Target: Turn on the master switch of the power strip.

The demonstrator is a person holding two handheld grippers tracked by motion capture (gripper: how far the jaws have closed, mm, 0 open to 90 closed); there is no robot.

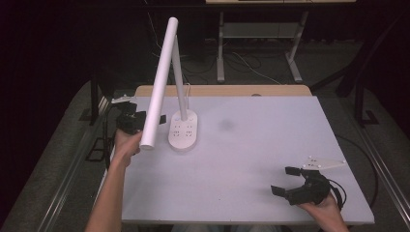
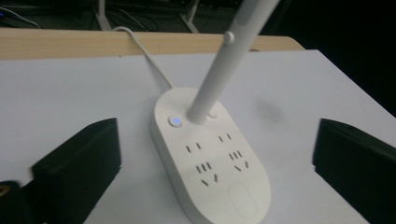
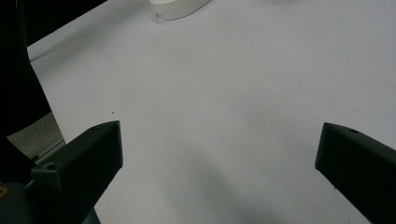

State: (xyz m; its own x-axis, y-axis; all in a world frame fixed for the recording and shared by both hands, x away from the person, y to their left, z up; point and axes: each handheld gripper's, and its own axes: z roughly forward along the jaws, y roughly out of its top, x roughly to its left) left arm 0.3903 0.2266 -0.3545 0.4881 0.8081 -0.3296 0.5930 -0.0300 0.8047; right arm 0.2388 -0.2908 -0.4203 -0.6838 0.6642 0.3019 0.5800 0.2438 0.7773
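High view overhead; gripper views near table (image 1: 251, 159).

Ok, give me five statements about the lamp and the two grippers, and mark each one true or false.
1. The left gripper stands open with nothing between its jaws. True.
2. The right gripper is clamped on the lamp's base. False: it is open over bare table, far from the lamp.
3. A small button on the base glows blue. True.
4. The lamp lies flat on its side. False: it stands on its base.
5. The base has socket slots. True.
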